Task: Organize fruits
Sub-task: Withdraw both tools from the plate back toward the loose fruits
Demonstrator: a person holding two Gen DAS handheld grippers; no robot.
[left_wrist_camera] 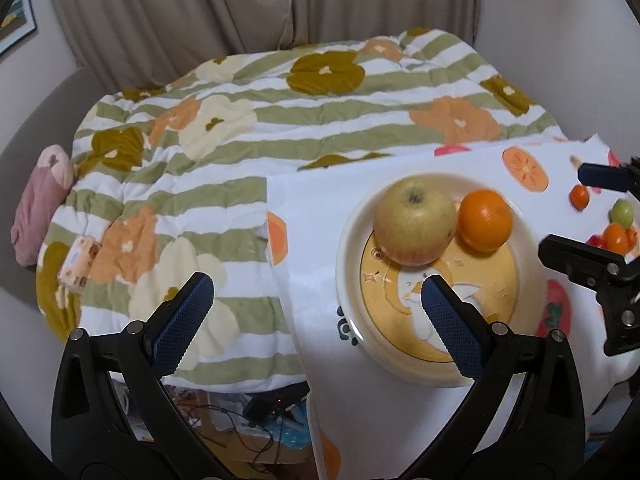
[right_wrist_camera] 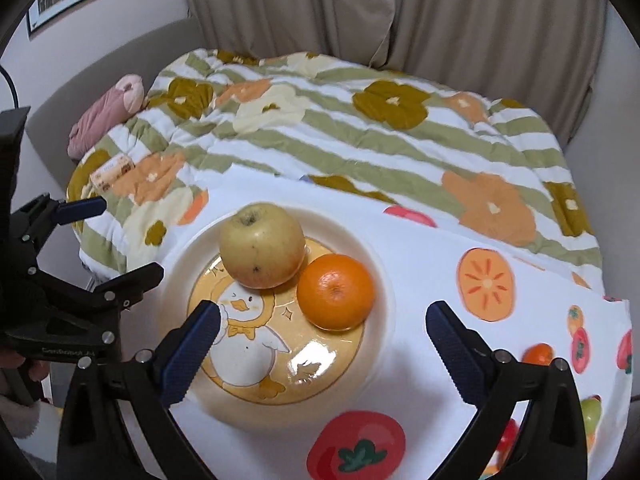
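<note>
Step in hand: you look to be between fruits. The apple (right_wrist_camera: 262,246) and the orange (right_wrist_camera: 336,291) already sit on the plate (right_wrist_camera: 382,276), and neither of your tools carries anything.

Left gripper (left_wrist_camera: 316,300): spread wide and empty. In the left wrist view it hangs over the near left edge of the plate, one blue pad above the bedspread (left_wrist_camera: 240,120) and the other above the plate's duck picture.

Right gripper (right_wrist_camera: 323,320): also spread wide and empty, with the orange lying just ahead of the gap between its fingers.

Apple: at 12 o'clock on the plate in the right wrist view, stem dimple up, touching the orange.

Orange: at about 2 o'clock from the plate's centre, resting against the apple.

Plate: on the white fruit-print cloth (right_wrist_camera: 440,280), with free room from 5 to 9 o'clock.

Fruit left to do: a small orange-red piece (right_wrist_camera: 537,354) shows at 3 o'clock, just beyond your right fingertip. In the left wrist view a small cluster, one green piece (left_wrist_camera: 622,211) among it, lies at 3 o'clock beside the right tool. Whether these are real or printed is hard to tell.

Next move, as I judge it: swing your right tool toward 3 o'clock, straddle one small piece, and close gently so that it does not roll.

Watch: set it on the free near side, clear of the two touching fruits.
</note>
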